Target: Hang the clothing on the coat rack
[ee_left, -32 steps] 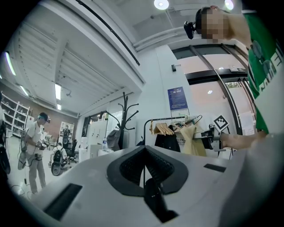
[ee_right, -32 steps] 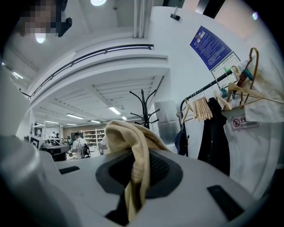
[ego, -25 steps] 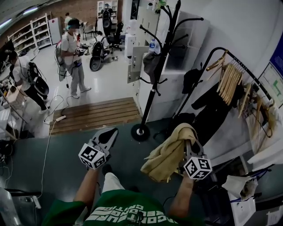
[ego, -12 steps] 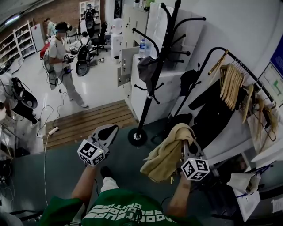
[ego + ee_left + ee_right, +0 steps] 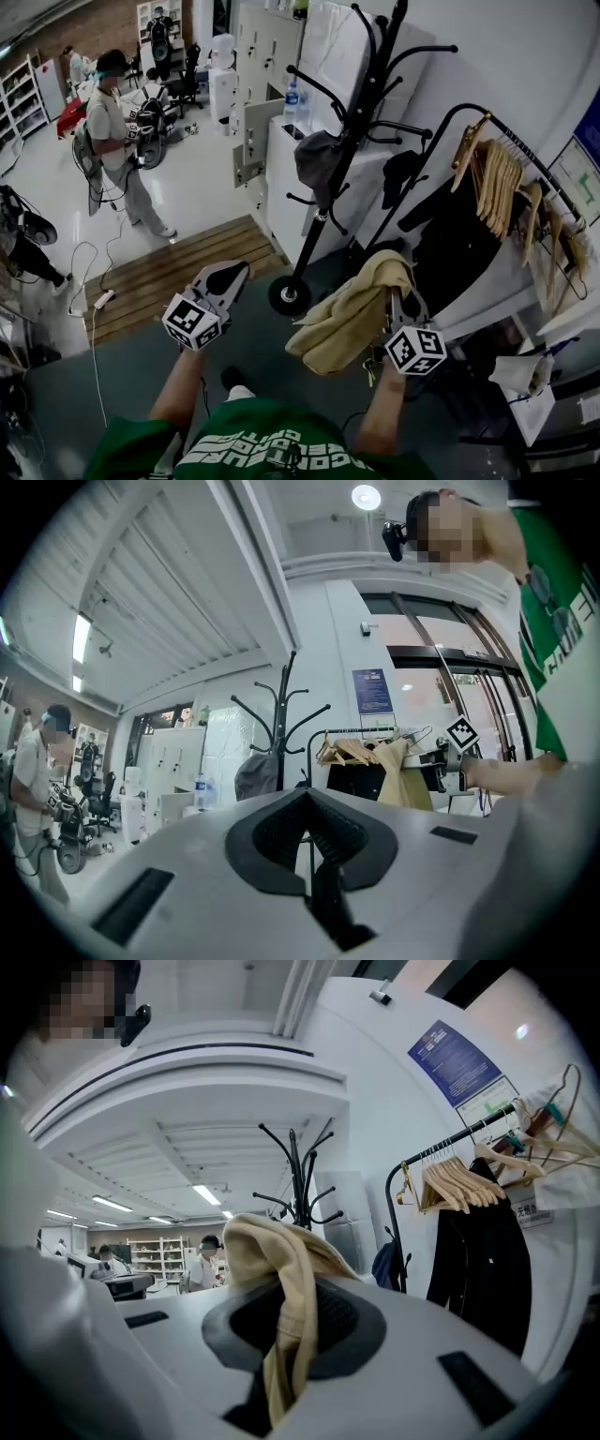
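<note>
R gripper [image 5: 397, 302] [image 5: 292, 1321]: jaws pinched on tan garment [image 5: 349, 317] [image 5: 281, 1241]. Cloth comes up btwn the pads, bunches over the tips & drapes down on the gripper's left side, hanging free.

L gripper [image 5: 225, 275] [image 5: 309, 808]: jaws pressed together, nothing btwn them. Held abt level w/ R gripper, well apart, off to its left. Not touching the garment.

Ahead of both grippers, roughly btwn them: coat rack [image 5: 339, 173] [image 5: 300, 1180] [image 5: 281, 714], black, upright. Its round base [image 5: 292, 295] sits on the floor just fwd of L gripper's tips & left of the hanging cloth. Garment is not on any hook, and the hooks are above & beyond R gripper. A dark grey item [image 5: 317, 161] hangs on a mid hook; cap or bag, can't tell.

Right of R gripper & further on: wooden hangers [image 5: 495, 176] in a row, black clothing [image 5: 459, 239] under them.

Beyond the rack: white cabinets [image 5: 281, 178] w/ a water bottle [image 5: 291, 97] on top.

Far left-fwd of L gripper: wood floor panel [image 5: 178, 272], then a person [image 5: 111, 141] standing.
</note>
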`<state>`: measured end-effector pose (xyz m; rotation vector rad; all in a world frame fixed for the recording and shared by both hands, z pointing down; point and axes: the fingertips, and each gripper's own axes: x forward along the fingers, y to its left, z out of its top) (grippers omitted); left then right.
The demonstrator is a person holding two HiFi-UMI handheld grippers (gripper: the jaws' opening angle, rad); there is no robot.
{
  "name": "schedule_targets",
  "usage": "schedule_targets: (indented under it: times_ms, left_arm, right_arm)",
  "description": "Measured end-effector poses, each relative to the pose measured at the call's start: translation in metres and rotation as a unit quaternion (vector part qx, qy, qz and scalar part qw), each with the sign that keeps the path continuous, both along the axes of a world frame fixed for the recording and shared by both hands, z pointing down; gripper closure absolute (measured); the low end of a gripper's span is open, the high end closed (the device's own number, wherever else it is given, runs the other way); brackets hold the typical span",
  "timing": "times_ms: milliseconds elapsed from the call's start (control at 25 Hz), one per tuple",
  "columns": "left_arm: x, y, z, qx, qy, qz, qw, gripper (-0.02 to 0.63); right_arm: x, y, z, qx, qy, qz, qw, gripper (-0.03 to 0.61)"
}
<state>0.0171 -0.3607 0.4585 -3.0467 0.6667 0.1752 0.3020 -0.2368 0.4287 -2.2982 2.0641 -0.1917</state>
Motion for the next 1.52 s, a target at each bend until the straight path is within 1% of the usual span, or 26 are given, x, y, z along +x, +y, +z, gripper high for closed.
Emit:
schedule_targets:
  times_ms: [280,480,760,880,1080,1320,1520]
  left_arm:
    - [-0.022,-0.051,-0.004,-0.006,0.007,0.02,0.9998,0.609]
    - [-0.037,-0.077,-0.008,-0.002,0.008,0.039,0.9992,0.609]
    - [-0.037,-0.105,-0.024,0.009,0.015,0.071,0.9973,0.609]
    - [-0.028,-0.113,-0.042,0.017,0.03,0.086,0.9957,0.609]
    - [0.002,-0.122,-0.079,0.034,0.047,0.104,0.9929,0.609]
    - [0.038,-0.127,-0.098,0.038,0.05,0.114,0.9914,0.609]
    - [0.057,-0.136,-0.106,0.045,0.049,0.121,0.9904,0.609]
  right_arm:
    - [-0.027,-0.051,-0.02,0.003,0.014,0.015,1.0,0.532]
    - [-0.044,-0.076,-0.033,0.01,0.02,0.032,0.999,0.532]
    - [-0.057,-0.107,-0.05,0.018,0.033,0.053,0.998,0.532]
    - [-0.06,-0.119,-0.056,0.02,0.036,0.06,0.997,0.532]
    - [-0.061,-0.14,-0.065,0.022,0.026,0.068,0.997,0.532]
    - [-0.055,-0.172,-0.078,0.023,0.03,0.067,0.997,0.532]
    - [-0.05,-0.198,-0.085,0.028,0.031,0.058,0.997,0.532]
